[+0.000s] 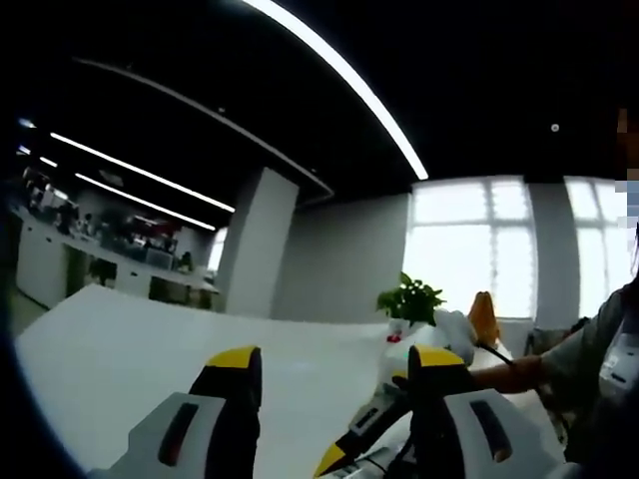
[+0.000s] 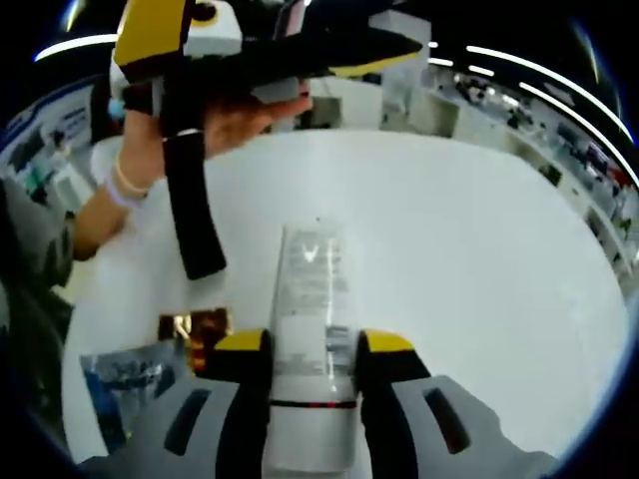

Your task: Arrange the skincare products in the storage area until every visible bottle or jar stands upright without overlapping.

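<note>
The clear tube [image 2: 312,299] sits clamped in your right tool [image 2: 312,349] above the white counter [image 2: 479,269]; your left tool [image 1: 334,364] hangs wide, holding nothing.

A white bench [image 1: 120,349] spread across the lower part of the left gripper view, bare and pale. Above it the ceiling [image 1: 200,60] was dark, crossed by long light strips [image 1: 339,70] running from upper centre toward the right. A white column [image 1: 255,244] stood at centre left beside a grey wall [image 1: 344,259]. Bright windows [image 1: 469,244] filled the right. A green potted plant [image 1: 409,299] sat at the bench's far edge. Desks [image 1: 110,254] lined the far left.
</note>
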`<action>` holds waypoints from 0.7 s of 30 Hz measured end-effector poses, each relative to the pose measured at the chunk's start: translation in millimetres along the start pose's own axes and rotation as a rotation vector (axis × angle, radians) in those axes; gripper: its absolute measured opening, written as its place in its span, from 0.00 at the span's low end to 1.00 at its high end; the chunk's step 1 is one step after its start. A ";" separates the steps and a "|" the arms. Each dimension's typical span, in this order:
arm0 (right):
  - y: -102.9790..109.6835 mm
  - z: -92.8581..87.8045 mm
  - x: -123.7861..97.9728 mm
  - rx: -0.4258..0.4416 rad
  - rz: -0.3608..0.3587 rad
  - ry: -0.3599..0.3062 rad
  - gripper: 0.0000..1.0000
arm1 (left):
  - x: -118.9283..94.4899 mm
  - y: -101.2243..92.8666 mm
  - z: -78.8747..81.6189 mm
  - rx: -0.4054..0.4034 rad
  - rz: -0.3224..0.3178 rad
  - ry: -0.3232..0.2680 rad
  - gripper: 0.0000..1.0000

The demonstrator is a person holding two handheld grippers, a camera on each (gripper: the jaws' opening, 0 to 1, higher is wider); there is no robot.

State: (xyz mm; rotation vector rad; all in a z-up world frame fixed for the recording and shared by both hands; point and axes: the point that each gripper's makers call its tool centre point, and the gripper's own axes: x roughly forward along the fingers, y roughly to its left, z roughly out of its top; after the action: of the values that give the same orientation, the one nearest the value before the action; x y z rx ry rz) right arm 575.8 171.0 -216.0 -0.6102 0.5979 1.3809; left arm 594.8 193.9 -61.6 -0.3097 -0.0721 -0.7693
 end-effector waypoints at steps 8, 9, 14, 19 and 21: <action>-4.4 0.7 -11.0 0.036 -0.046 -0.051 0.32 | 1.7 5.6 4.0 -0.085 0.022 -0.049 0.74; -6.2 1.6 -12.7 0.038 -0.059 -0.061 0.32 | 1.0 10.4 4.3 -0.084 0.049 -0.056 0.75; -12.7 8.0 -26.8 0.023 -0.127 -0.100 0.31 | -4.8 34.2 9.9 -0.134 0.163 -0.129 0.80; -20.7 18.4 -43.0 -0.079 -0.235 -0.105 0.31 | -7.9 48.5 3.2 -0.234 0.193 -0.141 0.83; -20.7 21.5 -47.7 -0.105 -0.262 -0.107 0.31 | -7.8 51.9 2.8 -0.258 0.197 -0.148 0.83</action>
State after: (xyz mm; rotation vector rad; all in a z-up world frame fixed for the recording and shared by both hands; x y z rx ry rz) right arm 592.5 150.8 -166.2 -0.6700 0.3474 1.1941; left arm 625.4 235.0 -73.3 -0.6097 -0.0806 -0.5594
